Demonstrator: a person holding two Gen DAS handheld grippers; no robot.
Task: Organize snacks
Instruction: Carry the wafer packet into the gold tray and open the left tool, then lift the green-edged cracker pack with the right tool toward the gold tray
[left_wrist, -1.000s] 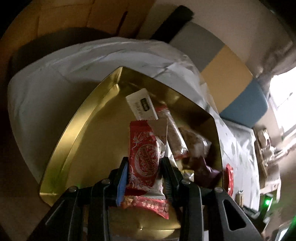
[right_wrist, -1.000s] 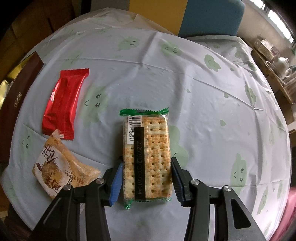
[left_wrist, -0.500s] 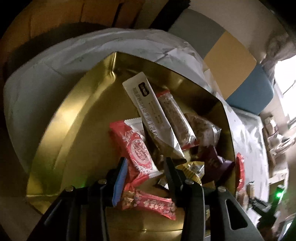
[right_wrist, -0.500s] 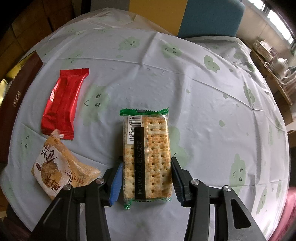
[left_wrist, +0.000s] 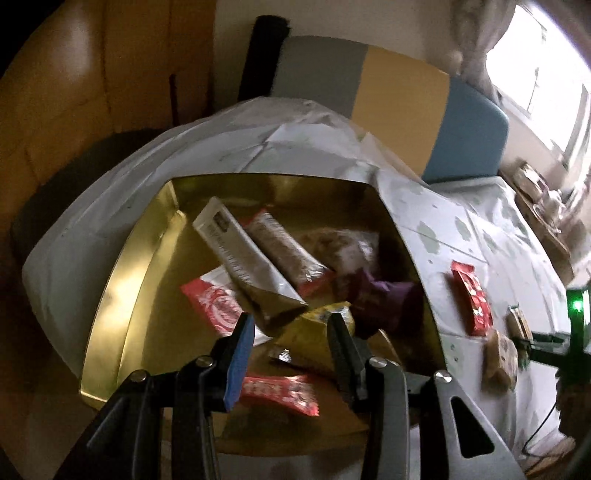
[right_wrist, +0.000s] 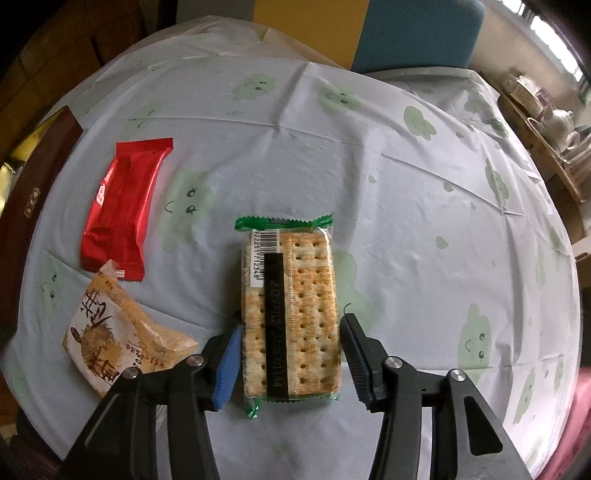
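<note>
In the left wrist view, the left gripper (left_wrist: 291, 334) hung over the gold tin (left_wrist: 122, 295) with its jaws apart and nothing between them. Inside the tin lay a heap of snacks: a red-and-white packet (left_wrist: 214, 304), a long white bar (left_wrist: 240, 251) lying partly over it, a brown bar (left_wrist: 284, 254) beside that, a purple wrapper (left_wrist: 384, 299), a yellow packet (left_wrist: 317, 328) and a red wrapper (left_wrist: 280, 393) nearest the camera. On the tablecloth (left_wrist: 436, 229) to the right of the tin lay a red packet (left_wrist: 472, 299).

In the right wrist view, the right gripper (right_wrist: 290, 360) stood with its jaws spread either side of the cracker pack (right_wrist: 290, 306), which lay flat on the cloud-printed tablecloth (right_wrist: 406, 203); whether the pads touched the wrapper could not be told. To the left lay a red packet (right_wrist: 122, 203) and, touching its near end, a tan snack bag (right_wrist: 114, 339). The tin's brown outer wall (right_wrist: 33, 192) showed at the far left edge.
</note>
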